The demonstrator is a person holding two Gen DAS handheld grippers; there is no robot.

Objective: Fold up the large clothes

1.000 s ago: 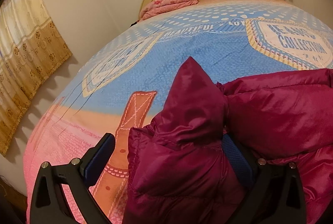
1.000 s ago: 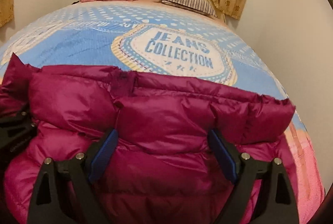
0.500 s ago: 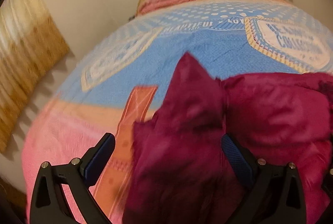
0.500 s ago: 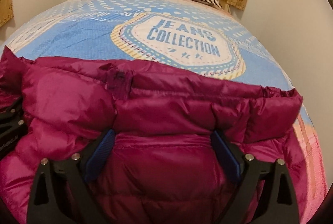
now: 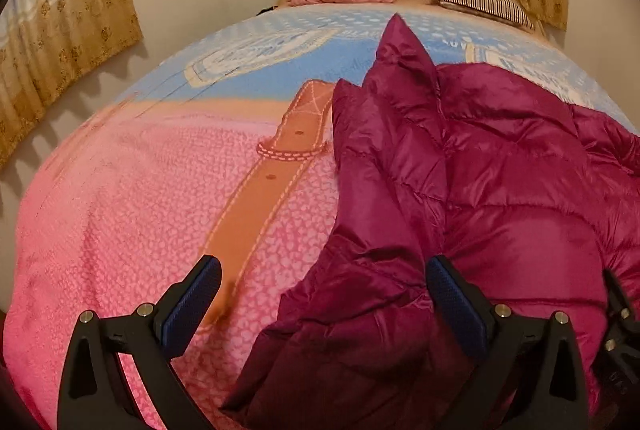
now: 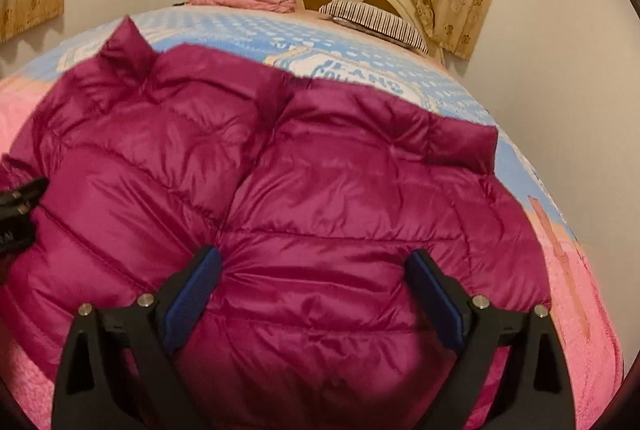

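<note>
The jacket (image 6: 320, 198) lies bunched on the bed (image 5: 120, 230), ahead of and under both claws, barely folded. Left claw (image 5: 320, 294) and right claw (image 6: 316, 278) gape wide, gripping nothing.

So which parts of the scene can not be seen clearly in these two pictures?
- Jacket near edge: right wrist view, cut off by the frame bottom and the right hand-held gripper.
- "JEANS COLLECTION" print on the bedspread: lower part covered by the jacket.
- Left hand-held gripper: whether its wide-open fingers touch fabric is unclear.
</note>
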